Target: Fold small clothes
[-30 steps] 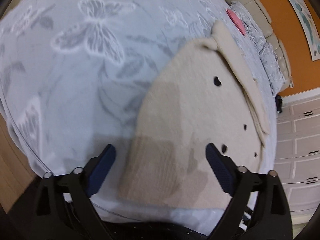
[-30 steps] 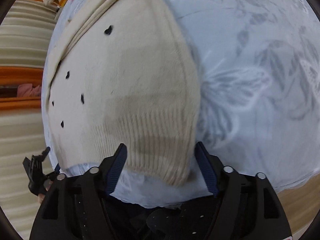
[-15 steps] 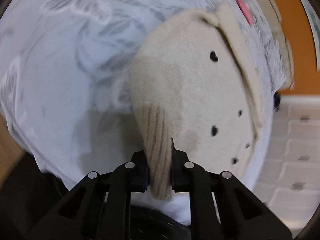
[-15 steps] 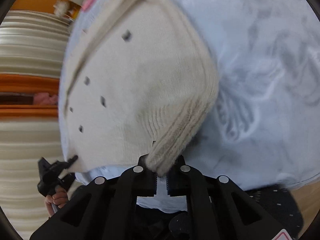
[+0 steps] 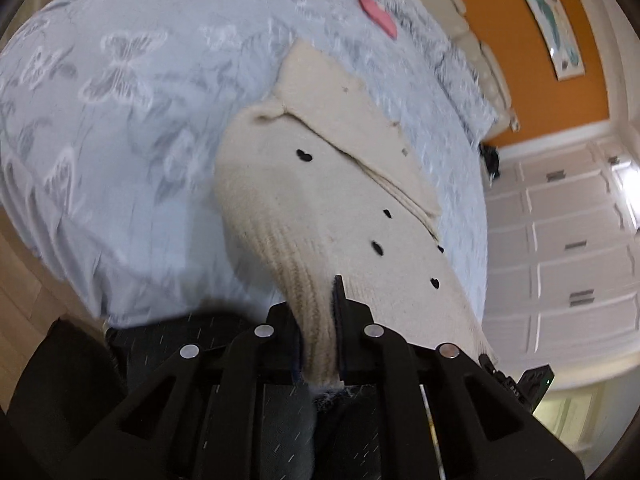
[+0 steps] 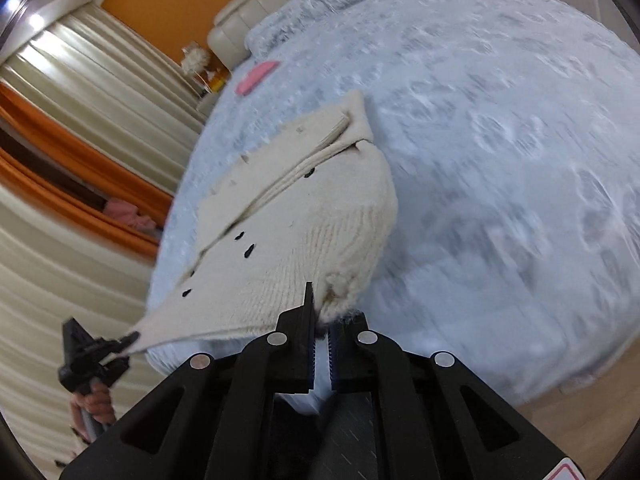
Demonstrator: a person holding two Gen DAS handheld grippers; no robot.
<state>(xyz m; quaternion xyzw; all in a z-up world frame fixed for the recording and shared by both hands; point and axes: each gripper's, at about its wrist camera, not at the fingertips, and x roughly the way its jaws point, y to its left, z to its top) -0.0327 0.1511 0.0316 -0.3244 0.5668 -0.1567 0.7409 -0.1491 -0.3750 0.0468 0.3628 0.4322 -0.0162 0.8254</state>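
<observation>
The left gripper (image 5: 318,332) is clamped nearly closed on one corner of the ribbed hem of the cream knit sweater (image 5: 320,200), and the right gripper (image 6: 322,316) pinches the opposite hem corner just as tightly, only a thin slot showing between its blue pads. The sweater lies across the near part of a bed with a pale blue butterfly-print bedspread (image 5: 120,100); its hem edge is raised off the cover and pulled taut between the two grippers, while the upper part, with a sleeve folded over the front, rests flat. A small pink item (image 5: 378,16) lies farther up the bed, well apart. The step in hand looks like the bottom-to-top fold: hem gripped and lifted. The next move calls for carrying both corners forward together, level and evenly spaced, to lay the hem near the shoulders without dragging the lower layer.
</observation>
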